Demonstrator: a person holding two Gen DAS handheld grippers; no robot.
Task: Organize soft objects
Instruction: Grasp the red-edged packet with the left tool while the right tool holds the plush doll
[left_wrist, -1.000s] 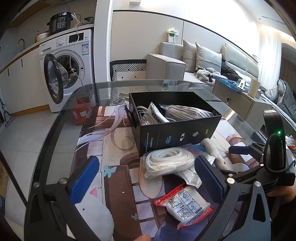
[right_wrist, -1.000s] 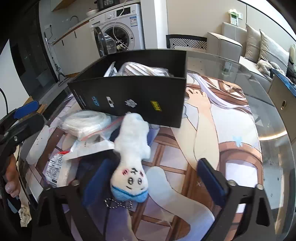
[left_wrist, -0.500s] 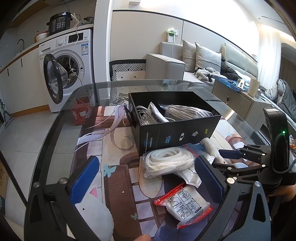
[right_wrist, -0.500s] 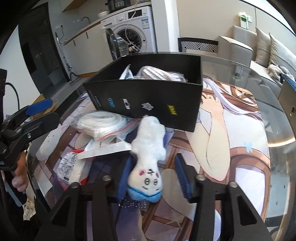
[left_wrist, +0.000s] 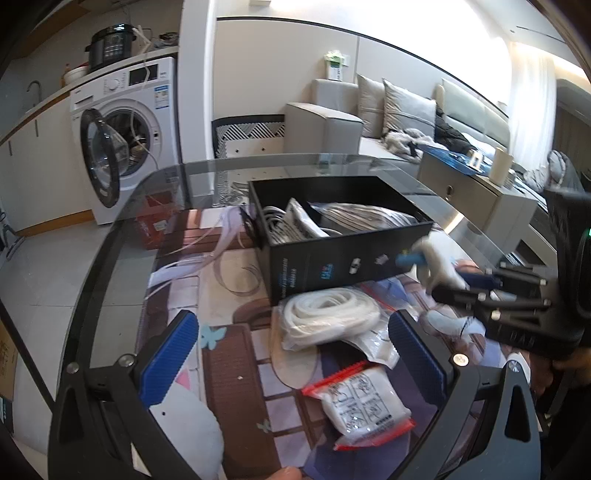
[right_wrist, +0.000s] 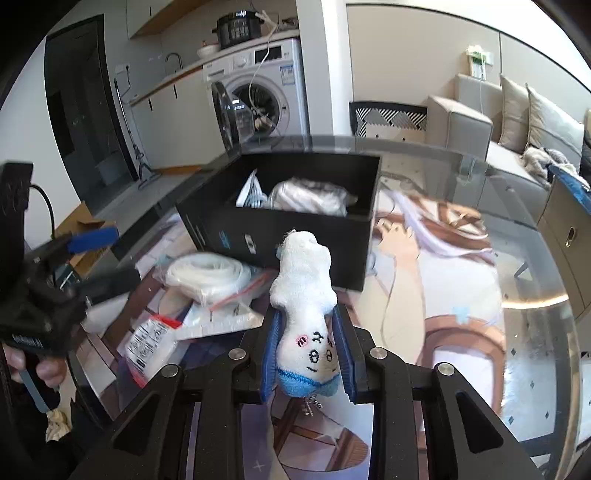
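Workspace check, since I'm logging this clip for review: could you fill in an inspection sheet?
Surface: glass table with printed mat.
Job's things: white plush toy; black box partly filled.
Clutter: bagged white tubing coil; red-edged packet.
Grippers: right gripper shut on the plush; left gripper open, empty.
Cables: gripper lead.
Surroundings: washing machine, door open; sofa.

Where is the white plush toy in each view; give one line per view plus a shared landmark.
Left wrist view: white plush toy at right of centre, blurred, pinched by the right gripper, beside the box's right corner.
Right wrist view: it sits lower centre, face toward the camera, clamped between the blue pads.
Shared landmark: the black box.
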